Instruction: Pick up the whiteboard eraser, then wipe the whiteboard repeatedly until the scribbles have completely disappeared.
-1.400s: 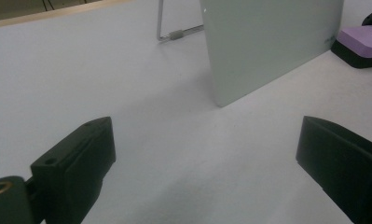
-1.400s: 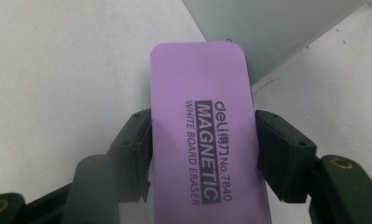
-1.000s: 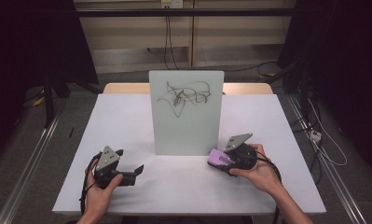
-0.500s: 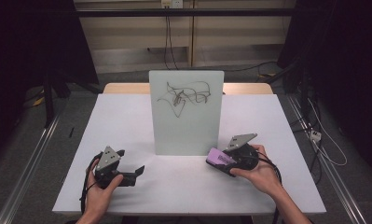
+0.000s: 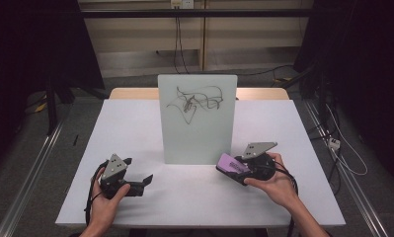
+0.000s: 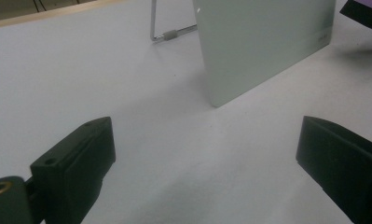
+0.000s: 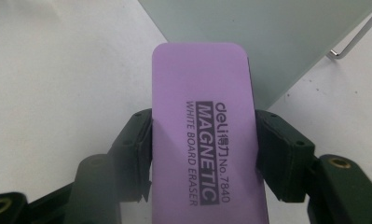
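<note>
A pale whiteboard [image 5: 196,118] stands upright on a wire stand at the table's middle, with black scribbles [image 5: 193,100] near its top. My right gripper [image 5: 234,169] is shut on a purple whiteboard eraser [image 5: 231,163] [image 7: 207,135], held low by the board's lower right corner. In the right gripper view both jaws clamp the eraser's long sides and the board [image 7: 267,42] rises just beyond. My left gripper [image 5: 144,180] rests open on the table at front left, nothing between its jaws. The left gripper view has the board [image 6: 263,42] ahead and to the right.
The white table [image 5: 135,128] has a wooden strip at its far edge. The board's wire stand leg [image 6: 167,35] rests on the table behind the board. Cables lie on the floor at the right, and metal rails run beside the table.
The right gripper has slid a little to the left with the eraser, closer to the board's lower right corner. The left gripper has stayed put.
</note>
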Action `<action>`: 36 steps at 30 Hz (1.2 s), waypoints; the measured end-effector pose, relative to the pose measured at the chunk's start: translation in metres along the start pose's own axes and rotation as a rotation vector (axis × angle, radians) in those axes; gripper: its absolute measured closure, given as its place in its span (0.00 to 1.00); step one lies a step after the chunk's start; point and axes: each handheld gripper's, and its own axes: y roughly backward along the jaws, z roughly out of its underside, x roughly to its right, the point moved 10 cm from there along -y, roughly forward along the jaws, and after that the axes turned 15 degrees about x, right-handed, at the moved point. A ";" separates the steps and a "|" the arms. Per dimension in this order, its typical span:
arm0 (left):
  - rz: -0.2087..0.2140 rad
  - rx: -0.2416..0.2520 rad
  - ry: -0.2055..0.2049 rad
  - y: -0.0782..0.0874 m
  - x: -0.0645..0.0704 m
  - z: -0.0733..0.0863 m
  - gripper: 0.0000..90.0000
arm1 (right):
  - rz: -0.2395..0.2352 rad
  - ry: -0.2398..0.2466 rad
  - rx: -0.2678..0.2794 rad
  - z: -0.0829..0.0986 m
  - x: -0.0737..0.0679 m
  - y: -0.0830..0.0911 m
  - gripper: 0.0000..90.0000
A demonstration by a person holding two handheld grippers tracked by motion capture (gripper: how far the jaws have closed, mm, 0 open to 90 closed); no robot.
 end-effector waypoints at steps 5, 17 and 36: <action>-0.002 0.002 -0.007 0.002 0.002 -0.001 0.05 | 0.010 0.017 0.040 -0.006 0.001 0.002 0.46; 0.000 -0.002 0.008 0.002 -0.001 0.002 0.05 | 0.030 0.023 0.125 -0.026 0.005 0.005 0.46; -0.023 -0.003 0.010 0.004 -0.006 0.001 0.05 | 0.076 0.122 0.259 -0.085 0.014 0.015 0.46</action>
